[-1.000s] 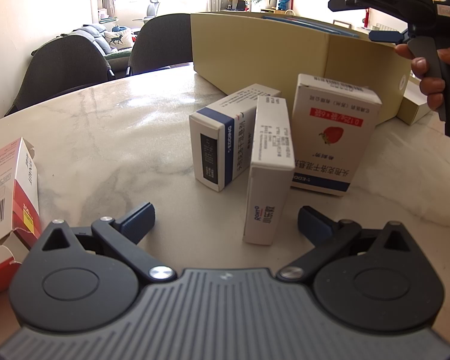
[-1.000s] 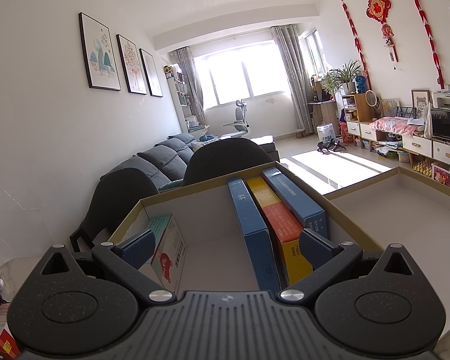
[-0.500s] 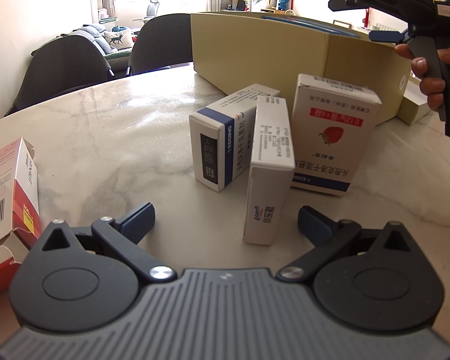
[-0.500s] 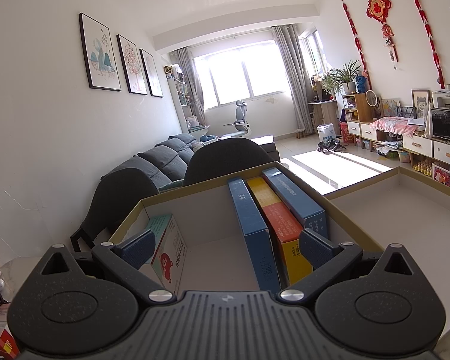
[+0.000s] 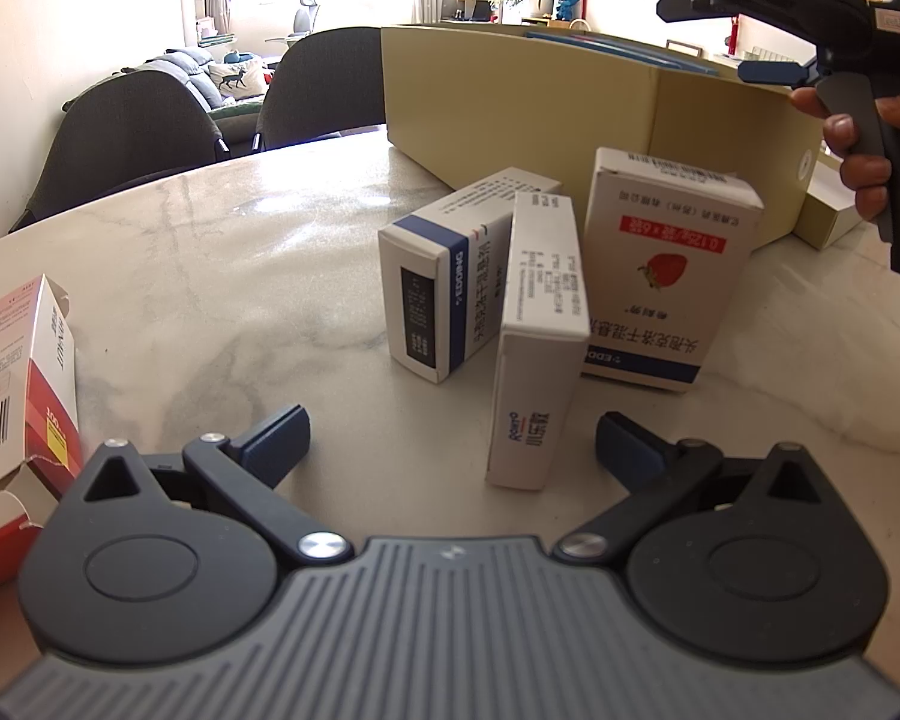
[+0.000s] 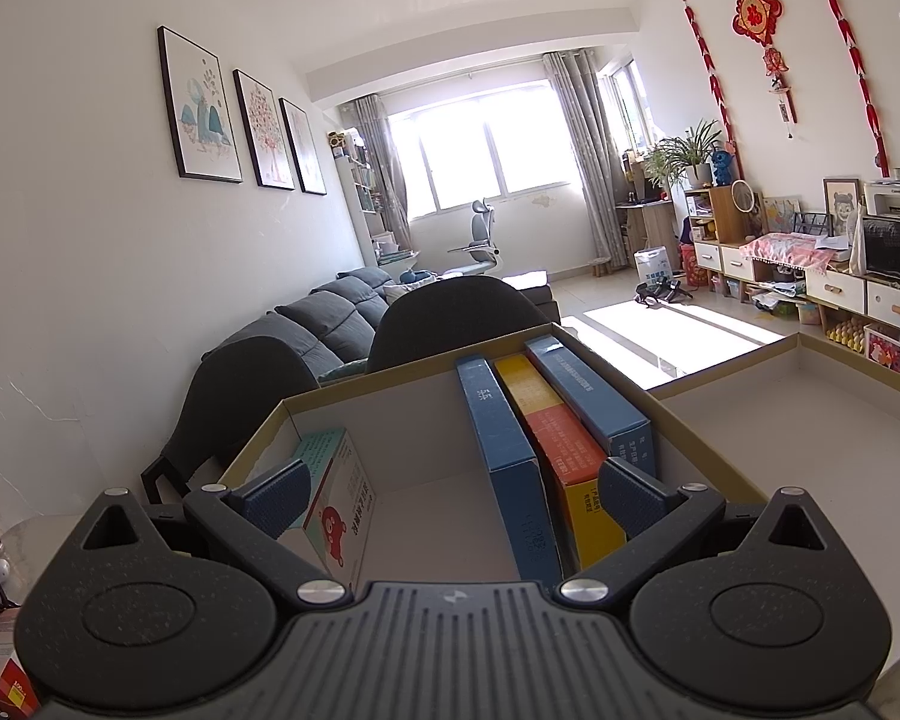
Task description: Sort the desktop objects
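Left wrist view: the left gripper (image 5: 453,441) sits low over the marble table (image 5: 210,276) with its jaws spread wide and nothing between the pads. A narrow white carton (image 5: 540,342) stands on end just ahead of the jaws, nearer the right-hand finger (image 5: 627,450), not touching either pad. Behind it, to its left, stands a white and blue carton (image 5: 450,276); behind it, to its right, a white carton with a strawberry print (image 5: 666,264) leans back. The three cartons stand close together; whether they touch cannot be told. A torn red and white carton (image 5: 24,396) lies at the left edge of the frame, beside the left-hand finger (image 5: 273,444) but apart from it. A tan cardboard tray (image 5: 510,96) rests on the table beyond the group. At upper right, a hand (image 5: 858,144) grips the handle of the right gripper (image 5: 744,30) above the tray.

Right wrist view: the right gripper (image 6: 453,492) hangs over the tray (image 6: 390,414), jaws wide and empty. Three long cartons stand on edge side by side along the tray's right part: a blue carton (image 6: 504,462), a yellow and orange carton (image 6: 564,456) and a second blue carton (image 6: 588,396). A teal and white carton with a red bear print (image 6: 342,510) stands in the tray's left corner, partly behind the left-hand finger (image 6: 276,495). A second tray compartment (image 6: 810,420) lies to the right.
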Motion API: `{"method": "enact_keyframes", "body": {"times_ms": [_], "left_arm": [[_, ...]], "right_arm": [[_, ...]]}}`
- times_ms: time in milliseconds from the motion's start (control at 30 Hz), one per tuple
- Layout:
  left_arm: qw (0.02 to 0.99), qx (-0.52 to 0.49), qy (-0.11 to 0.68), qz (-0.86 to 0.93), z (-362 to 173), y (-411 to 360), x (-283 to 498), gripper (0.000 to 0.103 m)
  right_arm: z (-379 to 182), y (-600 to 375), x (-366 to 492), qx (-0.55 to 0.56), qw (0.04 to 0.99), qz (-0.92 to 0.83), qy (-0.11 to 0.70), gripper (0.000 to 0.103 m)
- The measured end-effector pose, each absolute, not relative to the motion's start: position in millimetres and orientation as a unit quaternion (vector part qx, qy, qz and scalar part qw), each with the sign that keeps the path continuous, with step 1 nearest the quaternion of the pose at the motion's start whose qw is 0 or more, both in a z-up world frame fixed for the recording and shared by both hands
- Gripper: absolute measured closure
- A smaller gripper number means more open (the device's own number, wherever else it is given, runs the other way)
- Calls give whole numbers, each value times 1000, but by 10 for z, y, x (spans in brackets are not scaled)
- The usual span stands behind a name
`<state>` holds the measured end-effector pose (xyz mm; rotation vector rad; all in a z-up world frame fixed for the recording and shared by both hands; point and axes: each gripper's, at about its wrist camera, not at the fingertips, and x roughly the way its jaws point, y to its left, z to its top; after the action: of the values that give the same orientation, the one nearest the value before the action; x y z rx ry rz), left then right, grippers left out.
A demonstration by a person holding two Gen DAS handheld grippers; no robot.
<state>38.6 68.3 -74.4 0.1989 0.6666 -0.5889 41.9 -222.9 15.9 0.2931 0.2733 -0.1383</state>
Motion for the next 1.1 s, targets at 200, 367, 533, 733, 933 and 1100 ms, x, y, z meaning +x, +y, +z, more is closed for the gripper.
{"method": "enact_keyframes", "body": {"times_ms": [200, 367, 533, 733, 933, 1100], "left_arm": [[898, 96, 322, -284, -744, 683, 386, 0], [898, 96, 322, -284, -744, 683, 387, 0], [898, 96, 322, -284, -744, 682, 387, 0], [898, 96, 322, -284, -744, 683, 386, 0], [898, 96, 322, -284, -744, 682, 387, 0], [898, 96, 322, -284, -744, 682, 388, 0]], "right_arm": [[163, -2227, 412, 145, 978, -69, 136, 1], [168, -2224, 411, 146, 978, -68, 136, 1], [177, -2225, 400, 147, 978, -68, 135, 1], [172, -2224, 398, 147, 978, -68, 135, 1], [171, -2211, 404, 146, 978, -68, 135, 1], [175, -2206, 401, 146, 978, -69, 135, 1]]}}
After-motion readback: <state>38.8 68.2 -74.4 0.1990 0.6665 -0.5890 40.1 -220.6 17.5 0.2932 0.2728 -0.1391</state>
